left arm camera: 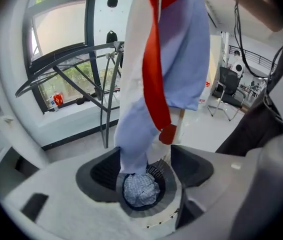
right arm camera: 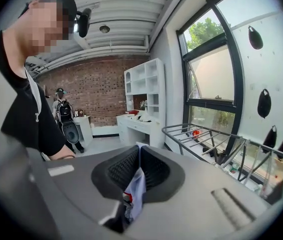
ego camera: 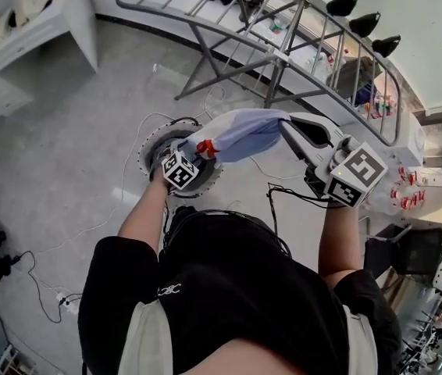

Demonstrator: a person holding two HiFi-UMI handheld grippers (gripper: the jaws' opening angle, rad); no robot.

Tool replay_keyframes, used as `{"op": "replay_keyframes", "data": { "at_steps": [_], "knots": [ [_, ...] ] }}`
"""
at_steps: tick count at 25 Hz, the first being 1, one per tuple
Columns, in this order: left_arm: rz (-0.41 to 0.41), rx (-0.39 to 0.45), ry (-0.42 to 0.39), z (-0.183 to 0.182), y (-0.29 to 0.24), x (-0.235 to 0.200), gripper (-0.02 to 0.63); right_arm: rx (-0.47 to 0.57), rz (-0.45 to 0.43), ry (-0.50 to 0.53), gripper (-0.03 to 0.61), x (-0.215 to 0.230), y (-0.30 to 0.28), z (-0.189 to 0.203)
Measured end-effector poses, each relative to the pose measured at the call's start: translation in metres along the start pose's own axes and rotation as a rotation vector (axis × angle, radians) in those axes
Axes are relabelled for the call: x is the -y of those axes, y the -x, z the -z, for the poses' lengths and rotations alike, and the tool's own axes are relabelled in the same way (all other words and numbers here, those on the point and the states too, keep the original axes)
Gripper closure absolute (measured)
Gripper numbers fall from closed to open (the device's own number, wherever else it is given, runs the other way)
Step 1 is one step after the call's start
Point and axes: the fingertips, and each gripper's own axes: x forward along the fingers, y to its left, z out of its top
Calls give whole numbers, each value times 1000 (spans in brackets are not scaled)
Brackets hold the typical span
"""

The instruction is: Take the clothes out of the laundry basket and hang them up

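Beside the drying rack [ego camera: 282, 49], right hand-held gripper [ego camera: 286, 123] clamps garment [ego camera: 244, 135]; left hand-held gripper [left arm camera: 144, 166] gapes.

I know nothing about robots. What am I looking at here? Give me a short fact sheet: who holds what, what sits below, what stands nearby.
operator: a person with a gripper in each hand
garment: light blue garment with a red strip
right gripper: shut on the garment's edge
left gripper: jaws apart, the garment hangs between them, not pinched
laundry basket: round, on the floor under the left gripper
inside basket: checked cloth
drying rack: metal, just beyond the grippers
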Motion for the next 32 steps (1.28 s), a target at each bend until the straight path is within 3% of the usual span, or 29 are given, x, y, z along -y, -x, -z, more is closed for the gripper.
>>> {"op": "replay_keyframes", "data": {
  "at_steps": [2, 4, 12, 18, 23, 32],
  "knots": [
    [-50, -4, -17, -16, -8, -6, 352, 2, 22, 4, 554, 6, 15, 0],
    [-95, 12, -41, -31, -8, -10, 594, 9, 57, -7, 554, 16, 31, 5],
    [-66, 42, 22, -42, 15, -14, 600, 59, 228, -124, 554, 77, 93, 53],
    [-147, 179, 45, -93, 80, -38, 600, 92, 321, -165, 554, 111, 143, 76],
    [-283, 245, -85, -145, 145, -73, 600, 131, 391, -197, 554, 136, 177, 94],
    [-395, 375, -326, -271, 231, -70, 600, 142, 528, -174, 554, 175, 252, 115]
  ]
}}
